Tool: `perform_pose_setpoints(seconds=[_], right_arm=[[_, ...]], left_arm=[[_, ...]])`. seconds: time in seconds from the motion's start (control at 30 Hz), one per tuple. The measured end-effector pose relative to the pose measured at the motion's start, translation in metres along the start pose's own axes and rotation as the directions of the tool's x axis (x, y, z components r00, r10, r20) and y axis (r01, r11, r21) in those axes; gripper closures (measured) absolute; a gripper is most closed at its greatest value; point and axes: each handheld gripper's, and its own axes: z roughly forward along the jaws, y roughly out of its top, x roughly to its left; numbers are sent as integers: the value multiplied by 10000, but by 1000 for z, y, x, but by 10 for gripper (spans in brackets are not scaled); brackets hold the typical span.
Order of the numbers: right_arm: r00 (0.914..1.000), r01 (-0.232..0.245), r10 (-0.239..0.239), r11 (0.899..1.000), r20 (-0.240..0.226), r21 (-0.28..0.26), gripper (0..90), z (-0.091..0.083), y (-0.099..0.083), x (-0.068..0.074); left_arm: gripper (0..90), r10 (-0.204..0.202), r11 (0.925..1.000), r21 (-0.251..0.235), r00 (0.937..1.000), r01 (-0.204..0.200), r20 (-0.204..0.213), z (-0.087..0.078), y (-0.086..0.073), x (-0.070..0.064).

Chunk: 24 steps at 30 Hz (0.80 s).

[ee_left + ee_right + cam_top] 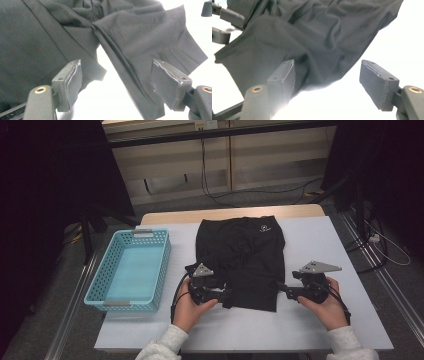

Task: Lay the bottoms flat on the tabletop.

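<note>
A small white round logo (262,228) sits near the far hem of the black garment (242,250), too small to read; no other writing can be made out. The garment is a dark, thin, matte piece of clothing that lies in the middle of the white table (310,245), partly folded: its far part is spread flat and roughly square, while the near part is doubled over into a narrower band with loose creases. In the left gripper view the cloth (140,42) bunches into a tight pleat that runs diagonally between the pads, and a loose corner hangs over bare table. In the right gripper view the fabric (317,37) is rumpled in soft folds, its edge running across above the pads. The left tongs (226,295) point inward at the garment's near left edge, and their jaws stand wide apart with cloth lying between them but not pinched. The right tongs (281,290) point inward at the near right edge, jaws likewise spread, with one pad just beside the cloth's edge and nothing clamped. A light blue perforated plastic basket (102,285) stands at the left side of the table, well apart from the garment.
</note>
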Motion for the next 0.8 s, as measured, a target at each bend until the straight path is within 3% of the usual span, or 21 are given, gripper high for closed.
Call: perform_pose_setpoints(seconds=[0.17, 0.3, 0.47, 0.5, 0.63, 0.8], right_arm=[[10000, 16, -16, 9999, 30, 115, 238, -16, -16, 12], [10000, 19, -19, 10000, 56, 75, 199, -28, -28, 21], [9997, 172, -170, 9997, 148, -147, 186, -39, -35, 31], [9996, 214, -211, 9996, 179, -173, 184, -40, -35, 33], [9995, 183, -183, 9998, 273, 0, 185, -33, -37, 36], [9993, 134, -138, 9998, 354, 117, 189, -25, -37, 34]], left_arm=[[263, 231, 9997, 56, 9997, -232, 10, -6, -8, -7], [303, 196, 9998, 30, 9998, -196, 54, -12, -10, -14], [424, 792, 9968, 119, 9969, -791, -17, -17, -10, -24], [428, 783, 9968, 159, 9969, -782, -15, -16, -11, -24], [583, 674, 9968, 399, 9973, -685, 291, -9, -13, -23], [676, 434, 9978, 479, 9986, -449, 303, -4, -13, -18]])
